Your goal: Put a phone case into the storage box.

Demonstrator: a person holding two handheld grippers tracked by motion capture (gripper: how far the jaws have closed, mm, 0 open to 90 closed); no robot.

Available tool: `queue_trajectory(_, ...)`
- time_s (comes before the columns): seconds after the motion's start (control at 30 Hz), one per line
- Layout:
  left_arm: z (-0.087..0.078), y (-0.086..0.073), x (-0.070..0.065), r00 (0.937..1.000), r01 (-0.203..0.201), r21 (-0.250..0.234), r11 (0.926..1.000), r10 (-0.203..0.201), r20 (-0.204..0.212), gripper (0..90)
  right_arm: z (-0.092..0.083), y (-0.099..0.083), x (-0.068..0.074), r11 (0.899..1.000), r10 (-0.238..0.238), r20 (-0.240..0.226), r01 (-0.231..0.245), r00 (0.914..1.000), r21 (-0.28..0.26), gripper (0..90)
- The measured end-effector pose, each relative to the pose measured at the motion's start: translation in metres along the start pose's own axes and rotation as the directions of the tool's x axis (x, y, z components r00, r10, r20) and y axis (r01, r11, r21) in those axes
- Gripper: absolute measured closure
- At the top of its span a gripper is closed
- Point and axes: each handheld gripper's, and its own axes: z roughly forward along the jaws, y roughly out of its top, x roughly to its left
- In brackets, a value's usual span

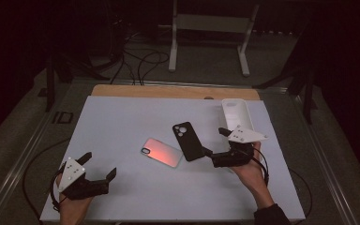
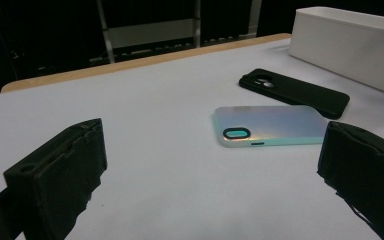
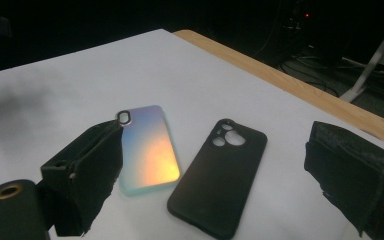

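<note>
One black case (image 1: pixel 188 140) beside right claw (image 1: pixel 215 143).

In the left gripper view the white tray (image 2: pixel 350 47) runs off the right edge. In the right gripper view one jaw covers a corner of the iridescent phone case (image 3: pixel 147 147).

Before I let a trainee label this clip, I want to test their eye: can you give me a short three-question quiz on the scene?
1. True or false: the right gripper is shut on the black phone case.
2. Which thing lies nearest the right gripper: (a) black phone case, (b) iridescent phone case, (c) white tray?
3. What state is the left gripper in?

Key: 1. False, its jaws stand open. 2. (a). 3. Open, holding nothing.
</note>
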Motion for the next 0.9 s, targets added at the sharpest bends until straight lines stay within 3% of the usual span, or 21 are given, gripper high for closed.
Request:
queue_trajectory(0.47,-0.001,0.000,0.001,0.9999,0.011,-0.001,0.9999,-0.011,-0.001,0.0,0.035,0.017,0.007,0.997,-0.036,-0.049,0.040,0.9981,0.062,8.7)
queue_trajectory(0.9,-0.002,0.000,0.002,0.9999,0.015,0.006,0.9999,-0.015,-0.006,0.0,0.071,0.033,0.015,0.986,-0.078,-0.116,0.094,0.9902,0.138,8.8)
